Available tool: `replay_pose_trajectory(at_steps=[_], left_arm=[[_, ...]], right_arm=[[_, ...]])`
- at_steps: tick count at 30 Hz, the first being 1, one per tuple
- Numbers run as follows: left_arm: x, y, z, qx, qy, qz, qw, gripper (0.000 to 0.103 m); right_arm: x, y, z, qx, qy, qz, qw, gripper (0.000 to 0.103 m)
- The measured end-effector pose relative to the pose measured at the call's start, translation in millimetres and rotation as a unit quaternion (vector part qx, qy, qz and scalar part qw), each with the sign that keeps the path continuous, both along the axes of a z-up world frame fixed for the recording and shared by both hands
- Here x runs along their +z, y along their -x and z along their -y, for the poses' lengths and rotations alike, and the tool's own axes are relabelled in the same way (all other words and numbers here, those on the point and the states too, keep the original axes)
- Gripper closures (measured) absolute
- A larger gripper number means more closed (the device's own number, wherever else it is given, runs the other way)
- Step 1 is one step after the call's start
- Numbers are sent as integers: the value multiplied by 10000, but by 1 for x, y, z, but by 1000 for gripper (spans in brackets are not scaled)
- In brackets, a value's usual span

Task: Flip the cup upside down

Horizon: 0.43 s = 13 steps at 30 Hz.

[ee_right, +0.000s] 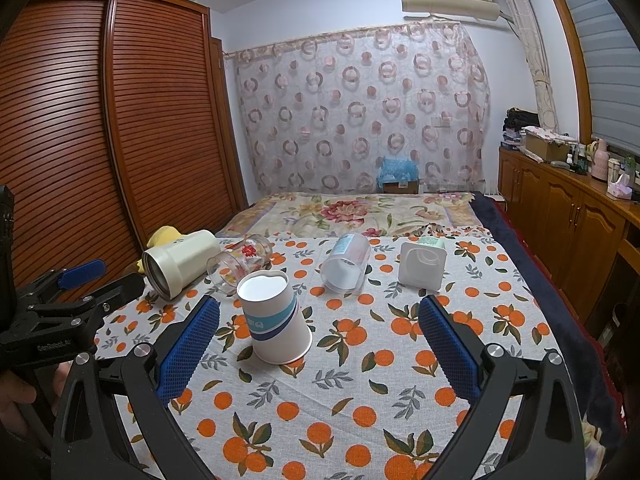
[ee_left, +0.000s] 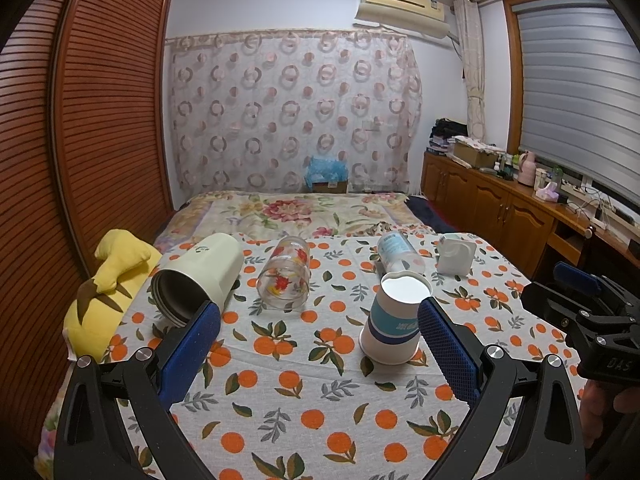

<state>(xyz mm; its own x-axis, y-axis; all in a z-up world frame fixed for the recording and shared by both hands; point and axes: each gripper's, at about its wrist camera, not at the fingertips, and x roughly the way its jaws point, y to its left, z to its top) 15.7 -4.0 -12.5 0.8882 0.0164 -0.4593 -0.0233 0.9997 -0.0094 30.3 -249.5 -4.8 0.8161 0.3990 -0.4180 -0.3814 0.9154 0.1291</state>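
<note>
A white paper cup with blue bands (ee_left: 394, 320) stands upside down on the orange-print cloth (ee_left: 304, 400), rim down and base up; it also shows in the right wrist view (ee_right: 274, 320). A cream tumbler (ee_left: 198, 276) (ee_right: 180, 262), a floral glass (ee_left: 285, 274) (ee_right: 240, 260), a translucent plastic cup (ee_left: 400, 250) (ee_right: 346, 262) and a white square cup (ee_left: 456, 254) (ee_right: 422, 266) lie on their sides behind it. My left gripper (ee_left: 318, 344) is open and empty, the paper cup just inside its right finger. My right gripper (ee_right: 318, 344) is open and empty, the cup near its left finger.
A yellow plush toy (ee_left: 106, 300) lies at the cloth's left edge. A brown louvered wardrobe (ee_left: 80, 140) stands on the left, a wooden cabinet (ee_right: 560, 220) on the right. A floral bedspread (ee_left: 288, 212) lies beyond the cloth. Each gripper shows in the other's view (ee_left: 592, 320) (ee_right: 52, 312).
</note>
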Motion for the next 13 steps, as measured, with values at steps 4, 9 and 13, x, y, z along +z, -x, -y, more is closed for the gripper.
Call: replay_pose_trajectory(at_steps=[4,9,13], left_arm=[[0,0,0,-6,6,-6,10000,8],[-1,0,0,-2,5,-1,10000,8],[0,1,0,-7,10,9,10000,8]], right_arm=[[0,0,0,1,-4,-6,10000,3],[0,0,0,2,-5,-2,10000,3],[0,0,1,1,-4,3,10000,3]])
